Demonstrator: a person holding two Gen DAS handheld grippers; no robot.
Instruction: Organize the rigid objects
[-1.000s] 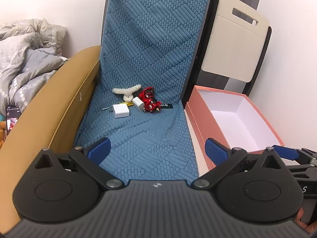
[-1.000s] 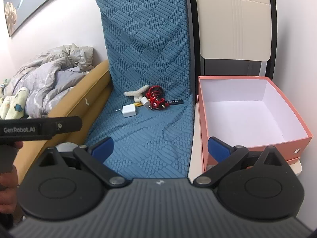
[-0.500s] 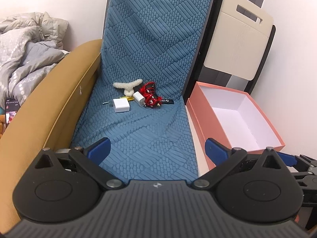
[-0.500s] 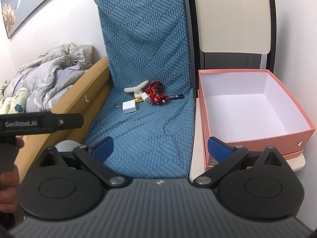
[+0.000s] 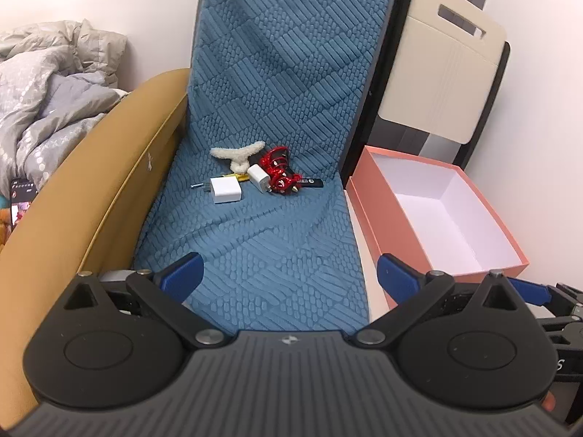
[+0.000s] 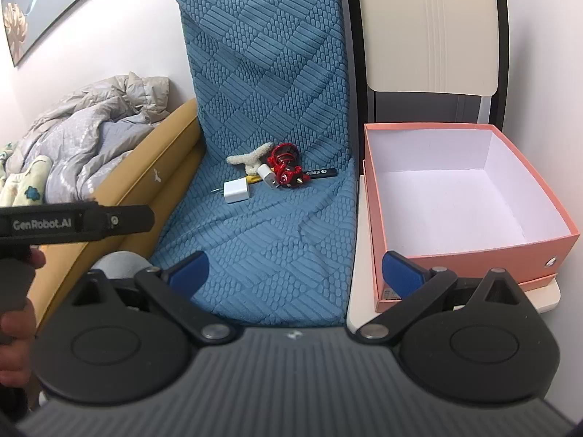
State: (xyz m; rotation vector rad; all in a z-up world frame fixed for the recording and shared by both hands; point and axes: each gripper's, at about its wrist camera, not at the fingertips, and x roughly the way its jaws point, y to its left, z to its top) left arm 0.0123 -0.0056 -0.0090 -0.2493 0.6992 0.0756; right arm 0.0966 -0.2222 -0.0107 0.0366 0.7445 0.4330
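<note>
Several small hard things, a white charger (image 5: pixel 226 194) and a red toy (image 5: pixel 277 172) among them, sit bunched on the blue seat cover (image 5: pixel 277 225). Beside it, the pink box (image 6: pixel 473 200) waits empty for them. Each hand-held gripper, left (image 5: pixel 288 275) and right (image 6: pixel 293 271), is wide open and holds nothing.

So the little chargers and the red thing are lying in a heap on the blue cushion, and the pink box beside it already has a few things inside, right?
Not quite. The pink box is empty, as the right wrist view shows. The chargers and the red thing do lie heaped on the blue cushion.
</note>
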